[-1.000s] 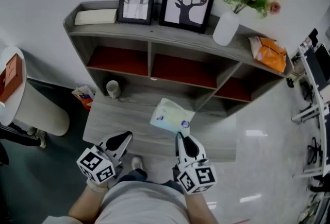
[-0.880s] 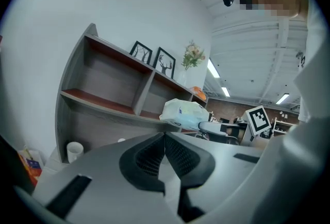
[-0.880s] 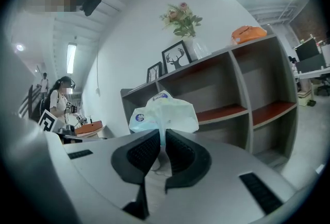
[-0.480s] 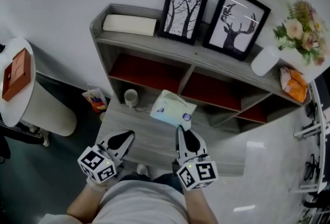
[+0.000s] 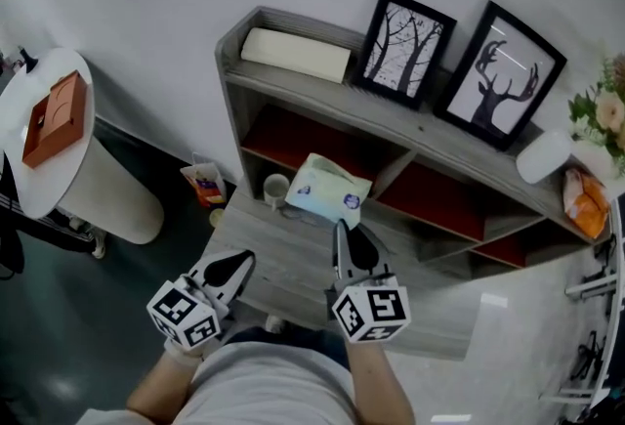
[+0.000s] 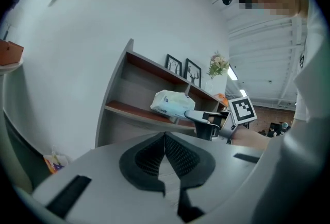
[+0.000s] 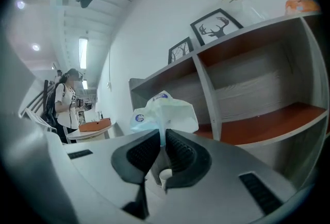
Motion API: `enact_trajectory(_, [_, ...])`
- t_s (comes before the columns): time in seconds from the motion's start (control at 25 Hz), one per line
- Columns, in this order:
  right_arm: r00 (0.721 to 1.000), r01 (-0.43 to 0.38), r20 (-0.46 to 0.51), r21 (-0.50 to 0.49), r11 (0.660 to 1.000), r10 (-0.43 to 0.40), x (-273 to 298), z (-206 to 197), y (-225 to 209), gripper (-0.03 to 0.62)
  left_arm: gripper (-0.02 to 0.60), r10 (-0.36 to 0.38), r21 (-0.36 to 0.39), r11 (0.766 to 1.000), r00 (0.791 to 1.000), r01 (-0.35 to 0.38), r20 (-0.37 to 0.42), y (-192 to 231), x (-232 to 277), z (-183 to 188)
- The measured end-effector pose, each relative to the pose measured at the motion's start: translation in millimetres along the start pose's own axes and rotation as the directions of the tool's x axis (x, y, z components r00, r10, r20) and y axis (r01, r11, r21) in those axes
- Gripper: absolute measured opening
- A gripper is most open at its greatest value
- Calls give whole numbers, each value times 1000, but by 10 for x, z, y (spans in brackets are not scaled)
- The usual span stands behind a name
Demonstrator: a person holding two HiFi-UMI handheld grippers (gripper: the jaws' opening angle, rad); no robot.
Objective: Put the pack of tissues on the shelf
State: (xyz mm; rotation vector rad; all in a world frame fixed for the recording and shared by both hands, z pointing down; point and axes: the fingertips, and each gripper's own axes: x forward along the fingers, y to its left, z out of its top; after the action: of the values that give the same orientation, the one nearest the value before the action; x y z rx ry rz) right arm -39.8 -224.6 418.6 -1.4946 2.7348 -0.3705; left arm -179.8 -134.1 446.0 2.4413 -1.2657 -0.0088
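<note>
A pale blue-green pack of tissues hangs in the air before the grey shelf unit, level with its red-lined left compartment. My right gripper is shut on the pack's near edge; the right gripper view has the pack pinched between the jaws. The same pack also appears in the left gripper view, held by the right gripper. My left gripper is shut and holds nothing, low at the left over the grey table.
A white cup stands on the table near the shelf. Two framed pictures and a white box stand on the shelf top, a vase further right. A round white side table carries an orange box at left.
The pack and my right gripper have moved up and toward the shelf's left compartment. The head view has swung left, so the shelf sits further right. The left gripper has stayed put.
</note>
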Motion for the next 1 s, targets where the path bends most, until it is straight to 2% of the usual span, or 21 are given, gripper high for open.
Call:
enact_trajectory(0.12, [1000,-1,-19,6,1000,1,182,-34,-45,43,17,38,-6,999,999,-38,7,71,-47,28])
enact_trajectory(0.52, [997,72,-30,-19,997,-73,629,-184,-308,43,17,114,-42,993,994,-114,2,302,-110,-23])
enact_trajectory(1.0, [987,157,-25,-58,986,-159,918,-219,-536,44,17,144,-65,987,989,-145,-24,444,-115,-118])
